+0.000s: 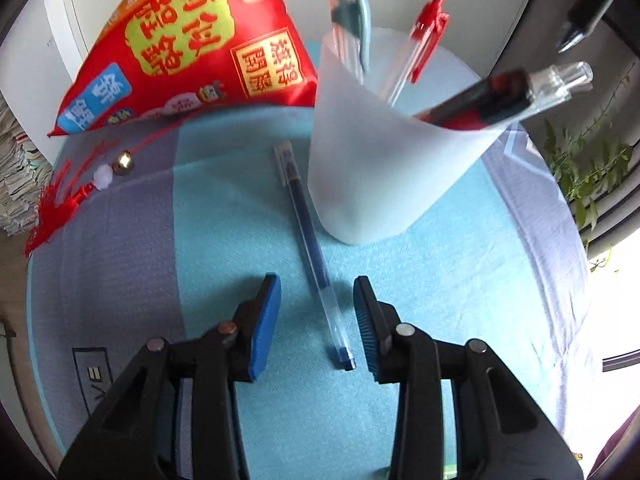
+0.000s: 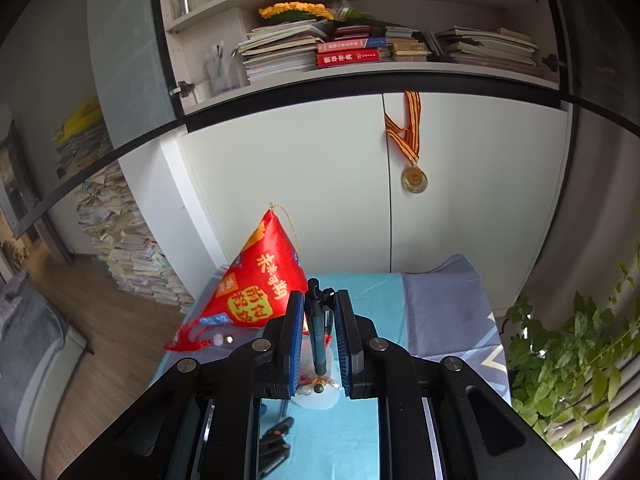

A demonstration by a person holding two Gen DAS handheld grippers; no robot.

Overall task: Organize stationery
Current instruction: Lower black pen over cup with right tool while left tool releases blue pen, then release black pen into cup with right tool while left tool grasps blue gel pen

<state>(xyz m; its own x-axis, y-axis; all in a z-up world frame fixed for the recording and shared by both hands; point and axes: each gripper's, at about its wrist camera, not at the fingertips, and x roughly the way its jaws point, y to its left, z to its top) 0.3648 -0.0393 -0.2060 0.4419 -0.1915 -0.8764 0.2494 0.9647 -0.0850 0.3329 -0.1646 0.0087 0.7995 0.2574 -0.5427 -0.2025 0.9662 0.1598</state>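
A blue gel pen [image 1: 308, 220] lies on the turquoise cloth [image 1: 224, 220], just left of a frosted white cup [image 1: 380, 168]. My left gripper [image 1: 316, 284] hovers over the pen's near end, open, with a blue pad on each side and neither touching it. The cup holds a red click pen [image 1: 428, 36], a red-and-black pen with a clear cap [image 1: 500, 96] and a grey-teal pen [image 1: 352, 12]. My right gripper [image 2: 319, 296] is shut on a dark click pen [image 2: 318, 320], held upright above the cup [image 2: 316, 396].
A red satin pouch [image 1: 188, 40] with a tassel [image 1: 60, 196] and a small bell leans at the back left of the table. A medal [image 2: 415, 180] hangs on the white cabinet behind. A leafy plant [image 2: 580, 352] stands right of the table. Stacked papers sit on the floor at left.
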